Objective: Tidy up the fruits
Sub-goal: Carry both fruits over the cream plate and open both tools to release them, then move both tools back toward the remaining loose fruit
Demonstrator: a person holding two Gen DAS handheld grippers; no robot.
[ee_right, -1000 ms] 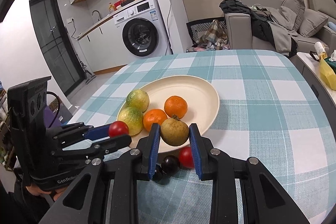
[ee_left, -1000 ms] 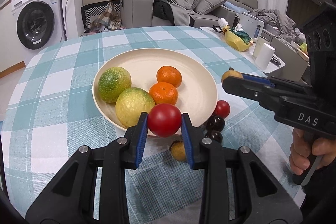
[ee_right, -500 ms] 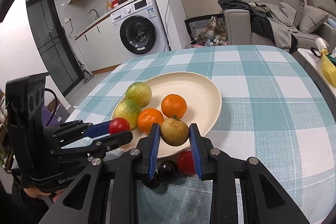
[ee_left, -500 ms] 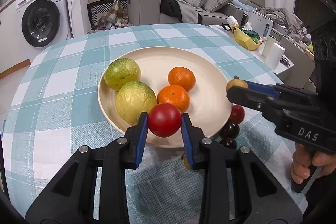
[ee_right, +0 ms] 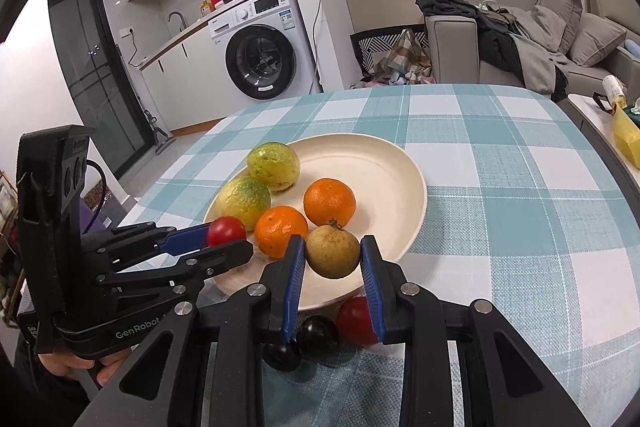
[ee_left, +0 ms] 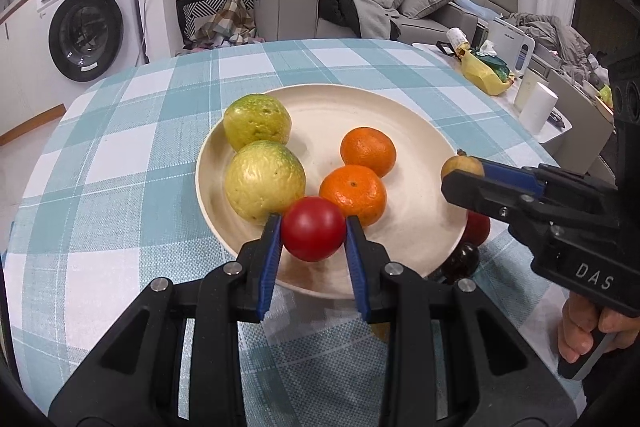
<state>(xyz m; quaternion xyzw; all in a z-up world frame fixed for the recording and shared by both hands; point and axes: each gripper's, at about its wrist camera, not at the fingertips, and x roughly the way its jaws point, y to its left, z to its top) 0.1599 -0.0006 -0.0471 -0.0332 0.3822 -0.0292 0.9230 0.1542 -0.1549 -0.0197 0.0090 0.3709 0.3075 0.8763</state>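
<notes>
Left wrist view: the left gripper (ee_left: 313, 229) is clamped on one red tomato (ee_left: 313, 228) over the cream plate (ee_left: 416, 131) at its 6 o'clock rim. The right gripper (ee_right: 331, 255) pinches one brownish fruit (ee_right: 332, 251). The plate holds two oranges (ee_left: 353, 194) and two green-yellow citrus (ee_left: 264, 180).

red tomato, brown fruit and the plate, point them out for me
red tomato (ee_left: 313, 228), left wrist view, middle of its front face
brown fruit (ee_right: 332, 251), right wrist view, middle of its skin
plate (ee_right: 416, 183), right wrist view, bare far right rim
</notes>
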